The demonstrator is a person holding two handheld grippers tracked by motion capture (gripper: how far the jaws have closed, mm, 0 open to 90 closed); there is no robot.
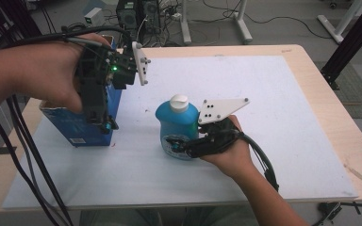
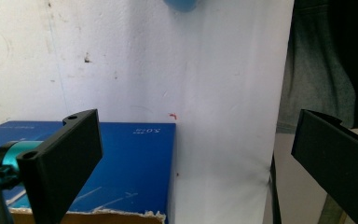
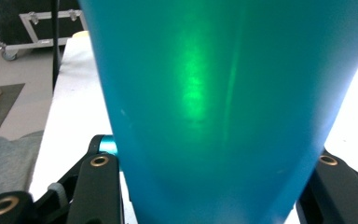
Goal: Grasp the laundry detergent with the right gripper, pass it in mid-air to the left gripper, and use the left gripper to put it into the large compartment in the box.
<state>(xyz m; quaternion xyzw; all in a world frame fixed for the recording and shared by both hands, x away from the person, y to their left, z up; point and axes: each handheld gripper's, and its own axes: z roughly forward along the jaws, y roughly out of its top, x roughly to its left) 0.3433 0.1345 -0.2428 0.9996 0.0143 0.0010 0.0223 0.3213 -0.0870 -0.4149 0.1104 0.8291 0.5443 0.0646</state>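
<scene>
- My right tool (image 1: 183,145) is pinching the blue bottle (image 1: 176,126) low on its body, a jaw pressed on either side; the right gripper view shows the bottle wall filling the gap between the jaws.
- The bottle stands upright on the white mat (image 1: 283,141) near the middle of the bench (image 1: 344,136), with its white cap (image 1: 179,101) on top.
- My left tool (image 1: 104,123) hangs above the blue box (image 1: 92,129) at the mat's left edge, jaws spread wide with nothing between them.
- Slip: the bottle wall looks smooth and glossy and it widens upward, so I judge a low grip could let it slide down through the jaws once it is lifted.
- Tipping: I am holding well below the cap, so most of the body sits above the jaws. A quick swing could make the bottle pivot in the grip and lean over.
- Squeeze: the plastic probably gives under pressure. If the cap is not tight, pressing harder could push liquid out; I cannot tell from here whether it is sealed.
- Collision: the box stands near the bottle and the left tool hovers over it, so carrying the bottle leftward risks knocking the box or the two tools together.
- Cable: the right tool's cable (image 1: 264,162) trails across the mat and could snag as I move.
</scene>
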